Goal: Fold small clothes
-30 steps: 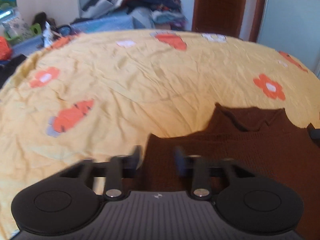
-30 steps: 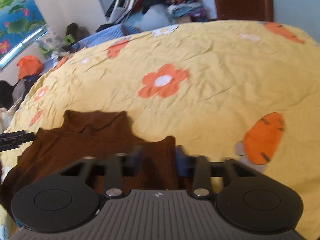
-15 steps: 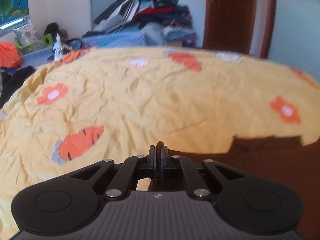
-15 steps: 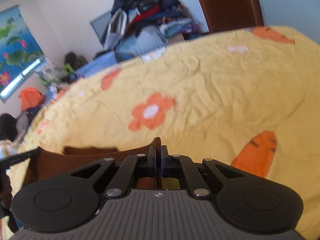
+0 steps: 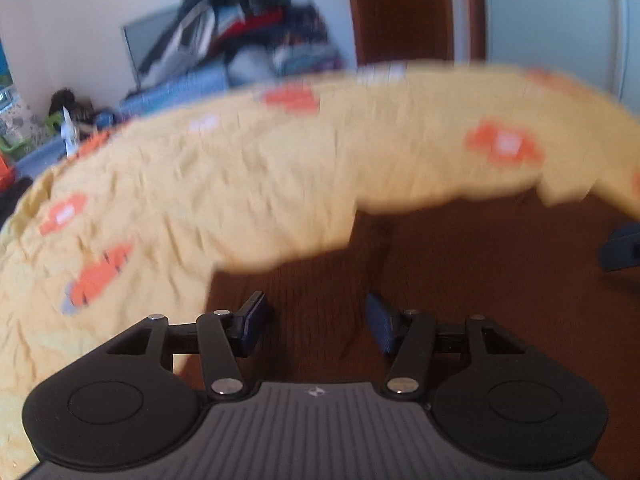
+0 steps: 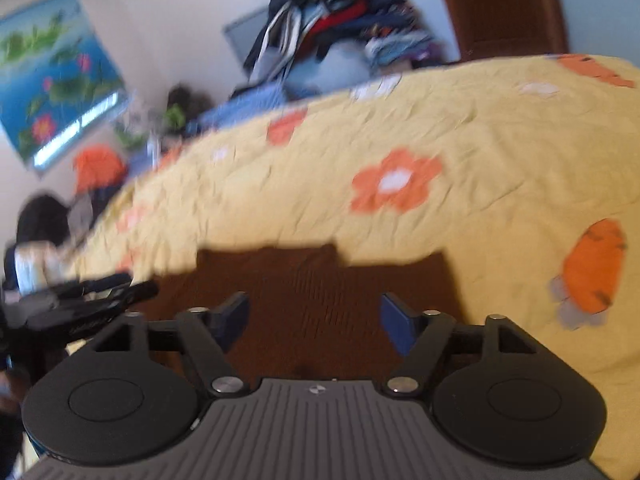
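While both grippers hang spread wide and empty, a brown knitted top point(image 6: 320, 280) lies flat on the yellow bedspread point(image 6: 460, 128).
The left gripper point(image 5: 316, 320) and right gripper point(image 6: 314, 320) each sit directly above the knit, fabric stretching ahead of their fingertips. The collar points away from them; its long axis seems to run that way too. A fold looks just laid; next likely calls for gripping an edge again.
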